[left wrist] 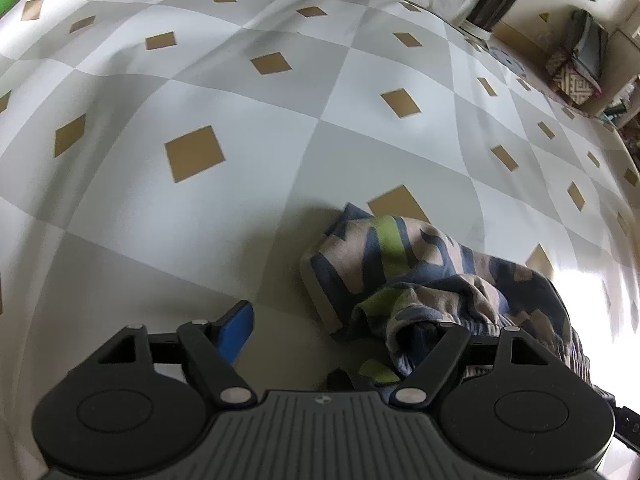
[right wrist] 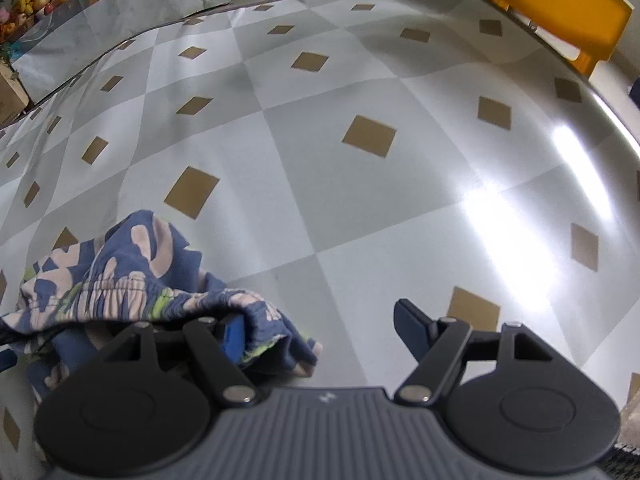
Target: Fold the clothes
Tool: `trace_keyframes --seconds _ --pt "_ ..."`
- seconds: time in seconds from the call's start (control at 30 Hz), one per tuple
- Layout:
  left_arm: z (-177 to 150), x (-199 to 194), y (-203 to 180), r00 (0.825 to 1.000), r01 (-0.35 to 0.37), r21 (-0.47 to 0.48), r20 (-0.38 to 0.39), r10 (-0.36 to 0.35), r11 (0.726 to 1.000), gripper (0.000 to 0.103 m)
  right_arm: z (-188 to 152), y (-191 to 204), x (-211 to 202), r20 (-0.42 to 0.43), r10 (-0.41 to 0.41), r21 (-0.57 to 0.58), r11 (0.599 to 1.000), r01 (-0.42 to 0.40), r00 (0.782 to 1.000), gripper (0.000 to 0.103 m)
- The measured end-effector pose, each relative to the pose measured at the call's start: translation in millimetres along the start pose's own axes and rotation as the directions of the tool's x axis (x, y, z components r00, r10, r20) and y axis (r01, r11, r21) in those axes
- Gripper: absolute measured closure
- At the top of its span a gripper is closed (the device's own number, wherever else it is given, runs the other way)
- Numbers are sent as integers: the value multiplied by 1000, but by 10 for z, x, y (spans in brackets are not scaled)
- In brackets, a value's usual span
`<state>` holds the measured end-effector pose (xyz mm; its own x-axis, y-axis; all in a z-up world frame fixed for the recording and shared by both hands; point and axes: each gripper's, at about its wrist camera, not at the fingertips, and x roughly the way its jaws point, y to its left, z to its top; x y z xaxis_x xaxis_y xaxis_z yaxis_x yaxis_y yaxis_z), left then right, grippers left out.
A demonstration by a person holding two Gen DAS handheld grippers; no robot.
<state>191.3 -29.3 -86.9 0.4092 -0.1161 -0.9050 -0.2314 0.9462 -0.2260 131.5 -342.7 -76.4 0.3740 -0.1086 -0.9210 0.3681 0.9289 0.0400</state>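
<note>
Right now the crumpled blue, beige and lime patterned cotton garment (left wrist: 432,280) is lying bunched on the grey-and-white checked tablecloth of the table (left wrist: 200,92), in the lower right of the left wrist view and the lower left of the right one. The left gripper (left wrist: 340,328) and right gripper (right wrist: 320,330) are both hovering with fingers apart, clamping nothing, though cloth is draping over the inner finger of each. Closing from here is risking a pinch through several bunched layers rather than one edge, likely giving a lopsided fold.

Both grippers tip steeply downward. The left gripper (left wrist: 336,320) has its jaws spread wide, and the right gripper (right wrist: 320,328) stands just as wide apart.
</note>
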Motion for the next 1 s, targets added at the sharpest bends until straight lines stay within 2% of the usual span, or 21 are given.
trace_keyframes --seconds 0.23,0.4,0.53,0.7,0.9,1.0 --pt "-38 44 -82 999 32 19 -3 -32 999 28 -18 71 15 -7 66 -33 997 -66 998 34" --pt "-46 35 -98 999 52 2 10 -52 999 46 -34 103 50 -29 109 -35 993 -110 994 48" --pt "-42 10 -76 999 22 -8 31 -21 1000 52 -41 132 51 4 61 -82 995 -61 998 59" --pt "-22 -35 -37 999 5 -30 50 -3 1000 54 -26 151 2 68 -2 -114 993 10 998 61" --pt "-15 -85 -75 995 -55 12 81 54 998 54 14 210 -176 206 -49 -159 984 83 977 59" --pt "-12 -130 -110 991 -84 36 107 80 996 53 40 217 -255 253 -48 -157 984 89 966 59"
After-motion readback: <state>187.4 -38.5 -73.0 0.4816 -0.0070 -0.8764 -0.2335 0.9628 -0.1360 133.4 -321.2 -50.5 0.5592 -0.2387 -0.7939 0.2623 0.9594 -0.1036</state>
